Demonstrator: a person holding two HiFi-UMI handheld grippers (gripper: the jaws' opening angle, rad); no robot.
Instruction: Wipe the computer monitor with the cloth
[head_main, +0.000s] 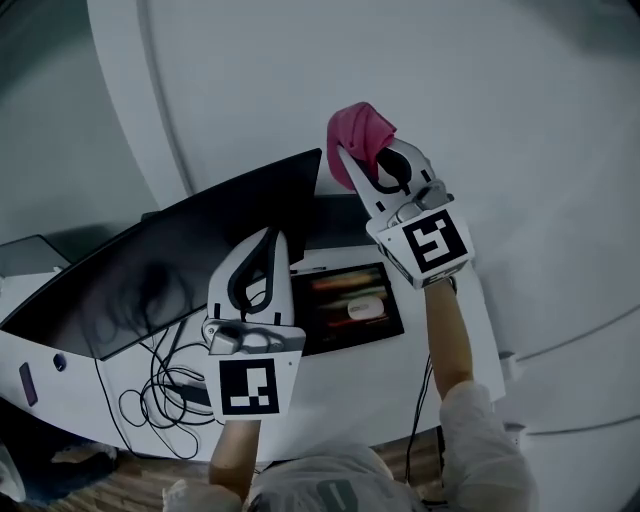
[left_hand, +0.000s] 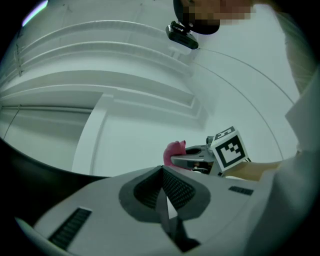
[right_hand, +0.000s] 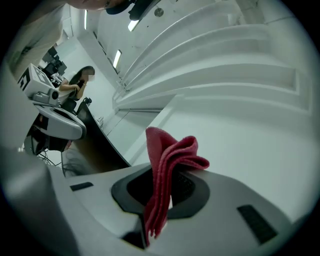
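Right gripper (head_main: 368, 158) clenched on pink cloth (head_main: 356, 130), raised beyond upper-right end of monitor (head_main: 150, 270). Monitor lies left and lower of cloth, long axis lower-left to upper-right. Left gripper (head_main: 268, 240) closed, empty (nearer monitor, but clothless). Likely next: cloth travels leftward.

1. All views are dimly, coolly lit; shadows are soft.
2. Lines are bent strongly toward the edges; corners are blacked out.
3. Glowing ceiling lights (right_hand: 116, 58) are recorded in the right gripper view.
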